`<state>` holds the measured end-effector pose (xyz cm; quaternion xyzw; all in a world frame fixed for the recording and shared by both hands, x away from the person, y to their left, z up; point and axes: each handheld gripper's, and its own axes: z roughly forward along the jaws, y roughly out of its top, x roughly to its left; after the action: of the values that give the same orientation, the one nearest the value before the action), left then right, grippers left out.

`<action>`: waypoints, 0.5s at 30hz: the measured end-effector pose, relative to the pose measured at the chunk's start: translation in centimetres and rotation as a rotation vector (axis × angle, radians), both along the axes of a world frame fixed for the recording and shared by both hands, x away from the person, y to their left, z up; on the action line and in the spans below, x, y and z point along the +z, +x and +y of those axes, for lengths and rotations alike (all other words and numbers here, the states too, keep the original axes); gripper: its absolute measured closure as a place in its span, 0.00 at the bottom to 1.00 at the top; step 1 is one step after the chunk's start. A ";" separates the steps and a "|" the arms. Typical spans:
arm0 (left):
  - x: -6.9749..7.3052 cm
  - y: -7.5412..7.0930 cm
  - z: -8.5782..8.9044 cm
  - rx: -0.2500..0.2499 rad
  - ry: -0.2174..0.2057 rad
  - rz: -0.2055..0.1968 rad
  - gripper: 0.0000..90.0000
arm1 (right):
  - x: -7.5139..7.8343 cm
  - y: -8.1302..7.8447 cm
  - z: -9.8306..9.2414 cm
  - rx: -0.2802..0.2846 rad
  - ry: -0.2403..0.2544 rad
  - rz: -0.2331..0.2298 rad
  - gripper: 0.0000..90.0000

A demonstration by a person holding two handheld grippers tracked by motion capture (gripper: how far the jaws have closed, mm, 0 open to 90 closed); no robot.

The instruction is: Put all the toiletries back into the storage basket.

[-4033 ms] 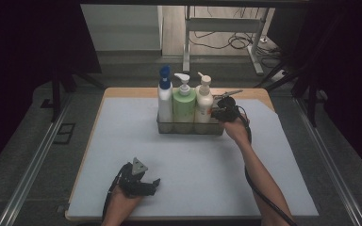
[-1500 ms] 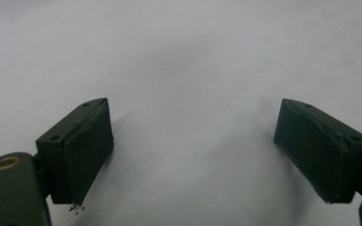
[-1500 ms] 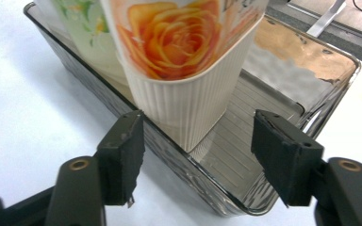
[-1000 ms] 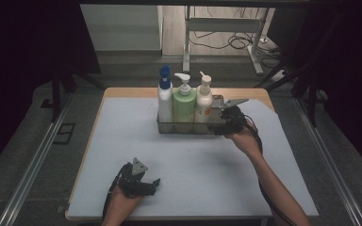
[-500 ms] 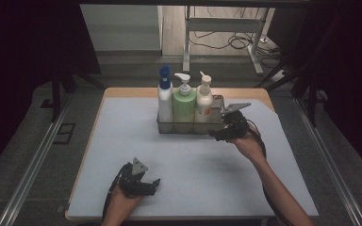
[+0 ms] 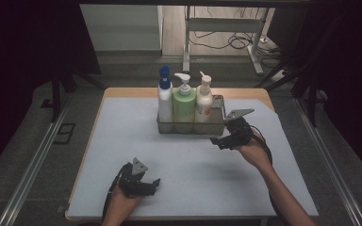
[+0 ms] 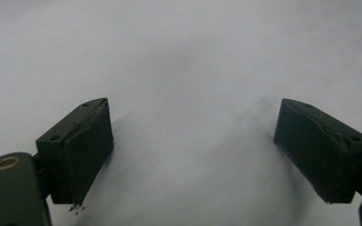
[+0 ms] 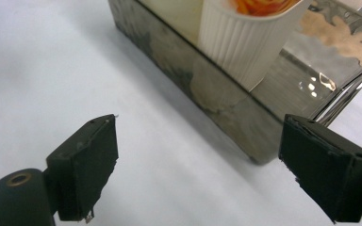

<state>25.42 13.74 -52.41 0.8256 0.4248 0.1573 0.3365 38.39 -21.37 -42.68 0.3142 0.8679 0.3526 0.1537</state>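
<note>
- Toward the far middle of the pale grey table mat [image 6: 193, 160] stands a clear rectangular plastic caddy [image 6: 191, 126], and three pump bottles stand upright in it, side by side.
- From the high view, the bottles run left to right: a white bottle with a blue pump top [image 6: 165, 96], a light green bottle with a white pump [image 6: 184, 99], and a cream bottle with an orange label [image 6: 203, 101].
- Just off the caddy's right front corner is the right gripper [image 6: 222, 141] — its jaws have just been opening and now stand spread wide, with nothing between them.
- Its own view shows the caddy's smoky front wall [image 8: 202, 89] close ahead, apart from both jaws, and the ribbed base of the cream bottle behind that wall.
- Near the front edge of the mat, well apart from the caddy, rests the left gripper [image 6: 152, 186] in the person's left hand [image 6: 122, 205].
- Its jaws are also spread — the left gripper view shows bare mat [image 7: 188, 94] between them.
- A black cable [image 6: 267, 153] trails back from the right gripper along the forearm.
</note>
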 end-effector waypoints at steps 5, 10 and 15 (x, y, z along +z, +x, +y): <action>0.0 0.0 0.0 -0.001 0.002 0.000 0.13 | -0.1 -0.9 -0.3 0.016 -0.013 -0.011 0.10; 0.0 0.0 0.0 -0.002 0.002 0.000 0.13 | -0.2 -1.7 -0.8 0.022 -0.023 -0.018 0.06; 0.0 0.0 0.0 -0.004 0.007 0.000 0.13 | -0.1 -2.5 -1.5 0.022 -0.021 -0.019 0.03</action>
<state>25.42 13.78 -52.38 0.8275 0.4227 0.1579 0.3340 35.89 -22.86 -42.78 0.2998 0.8734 0.3482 0.1614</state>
